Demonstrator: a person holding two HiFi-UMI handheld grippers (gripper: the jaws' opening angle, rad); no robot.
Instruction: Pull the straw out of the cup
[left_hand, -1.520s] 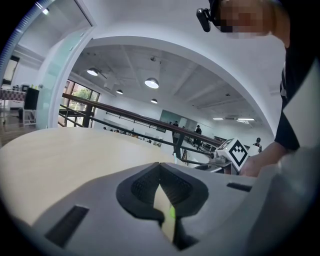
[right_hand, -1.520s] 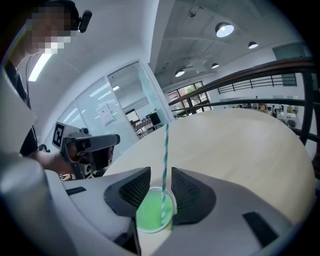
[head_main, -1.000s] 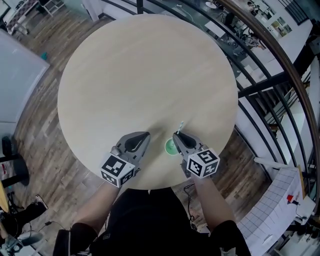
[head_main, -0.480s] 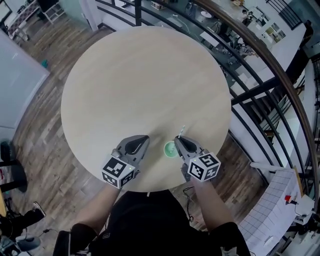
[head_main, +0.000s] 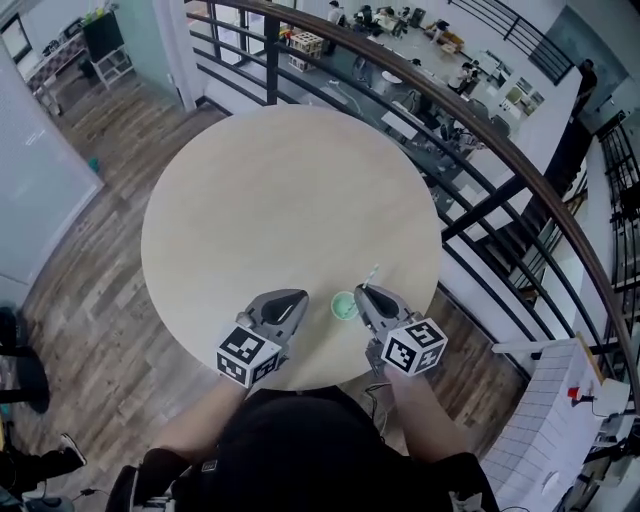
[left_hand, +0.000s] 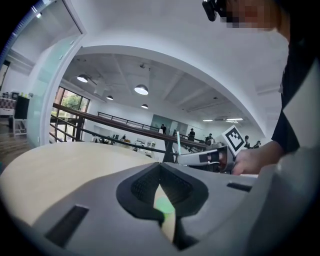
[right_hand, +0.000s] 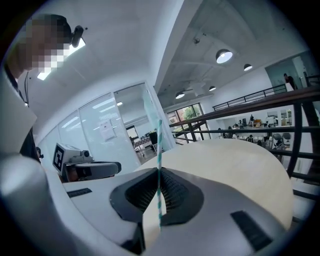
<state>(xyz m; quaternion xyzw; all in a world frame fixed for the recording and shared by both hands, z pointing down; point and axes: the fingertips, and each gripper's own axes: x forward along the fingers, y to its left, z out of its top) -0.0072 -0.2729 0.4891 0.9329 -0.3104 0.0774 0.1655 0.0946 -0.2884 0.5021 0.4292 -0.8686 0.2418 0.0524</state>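
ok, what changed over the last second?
Both hands appear to have risen off the table. The right gripper, shut on the straw, carried it up, and its lower end now hangs free below the jaws. Unchanged: the green cup stays on the table near the edge, and the left gripper remains shut, holding nothing.

Left gripper view: cup (left_hand: 163, 206) is only a blurred green patch in the slit between the left tongs' (left_hand: 160, 186) jaws, the rest hidden behind them. Head view: lower part of straw (head_main: 373, 273) covered by right tongs (head_main: 363, 291); cup contents too small to tell. Near edge of counter (head_main: 200, 250) partly hidden under both tongs.
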